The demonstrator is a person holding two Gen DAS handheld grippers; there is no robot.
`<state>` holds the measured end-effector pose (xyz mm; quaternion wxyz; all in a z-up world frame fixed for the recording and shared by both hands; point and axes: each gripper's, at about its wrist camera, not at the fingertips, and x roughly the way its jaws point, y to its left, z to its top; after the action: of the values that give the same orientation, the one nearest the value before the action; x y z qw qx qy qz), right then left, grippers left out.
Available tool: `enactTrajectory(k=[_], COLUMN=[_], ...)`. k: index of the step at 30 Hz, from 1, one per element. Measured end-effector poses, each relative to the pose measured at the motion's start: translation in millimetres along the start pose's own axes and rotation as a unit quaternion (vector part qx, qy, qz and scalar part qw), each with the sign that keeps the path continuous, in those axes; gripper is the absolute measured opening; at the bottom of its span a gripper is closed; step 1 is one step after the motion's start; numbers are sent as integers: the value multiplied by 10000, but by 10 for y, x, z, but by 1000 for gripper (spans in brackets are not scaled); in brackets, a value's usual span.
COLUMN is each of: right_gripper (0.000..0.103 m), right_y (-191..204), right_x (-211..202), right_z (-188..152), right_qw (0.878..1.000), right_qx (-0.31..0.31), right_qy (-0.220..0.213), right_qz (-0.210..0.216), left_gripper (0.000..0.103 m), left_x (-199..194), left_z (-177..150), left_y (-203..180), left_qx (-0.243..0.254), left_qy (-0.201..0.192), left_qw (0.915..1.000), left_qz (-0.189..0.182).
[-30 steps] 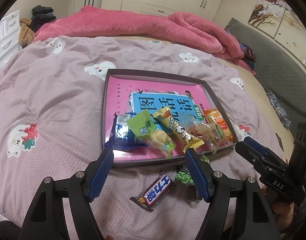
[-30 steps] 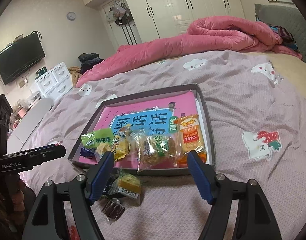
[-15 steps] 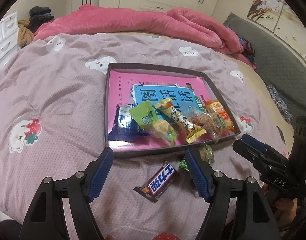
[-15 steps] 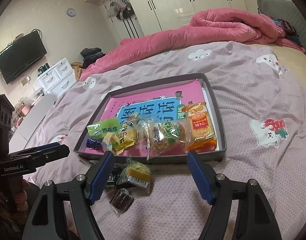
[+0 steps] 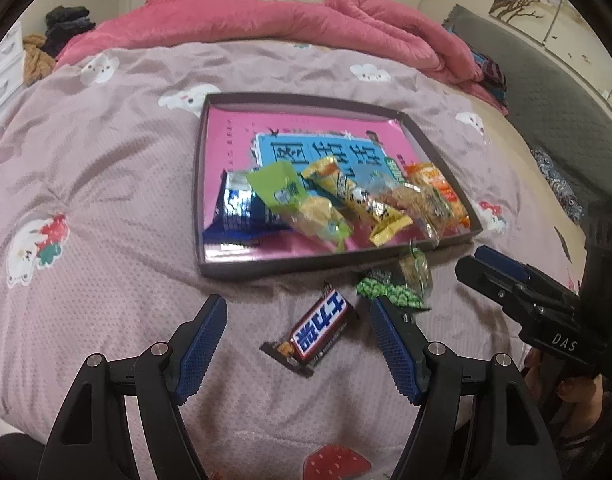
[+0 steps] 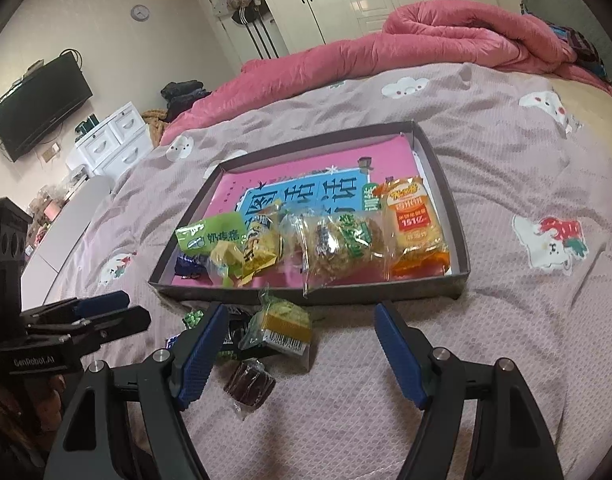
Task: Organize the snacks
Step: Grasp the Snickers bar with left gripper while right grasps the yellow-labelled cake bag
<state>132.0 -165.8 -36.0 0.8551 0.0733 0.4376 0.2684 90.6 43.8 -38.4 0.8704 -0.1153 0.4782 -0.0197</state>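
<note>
With the left claw (image 5: 298, 340) wide and empty, the chocolate bar (image 5: 319, 326) lying between its fingers on the bed, we should descend squarely, close across its width, then lift into the tray (image 5: 337, 262) ahead.

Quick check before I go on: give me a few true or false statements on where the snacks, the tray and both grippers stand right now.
1. The chocolate bar lies on the bedspread, outside the tray. True.
2. The left gripper is shut on the chocolate bar. False: it is open and holds nothing.
3. The orange packet lies inside the tray. True.
4. The right gripper holds a snack. False: it is open and empty.
5. The tray is empty. False: several snacks lie in it.
</note>
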Motion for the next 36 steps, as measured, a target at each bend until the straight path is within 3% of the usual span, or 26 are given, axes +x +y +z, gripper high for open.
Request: enactTrajectory(k=[22,32,36], right_gripper=[73,53,50], right_y=[-73,-118,-121], right_x=[342,549,588], right_z=[-95,-99,-100], right_qw=[9956,9919,9906], right_qx=[586,782,831], right_qy=[464,638,667], right_qz=[560,765,857], left_gripper=[76,76,76], left_x=[368,486,517], left_z=[-156,-162,-171], left_y=[-33,-86,-123], left_qx=[296,677,832], left_qy=[402,391,389], left_qw=[9987,9965,9953], left_qz=[81,282,322])
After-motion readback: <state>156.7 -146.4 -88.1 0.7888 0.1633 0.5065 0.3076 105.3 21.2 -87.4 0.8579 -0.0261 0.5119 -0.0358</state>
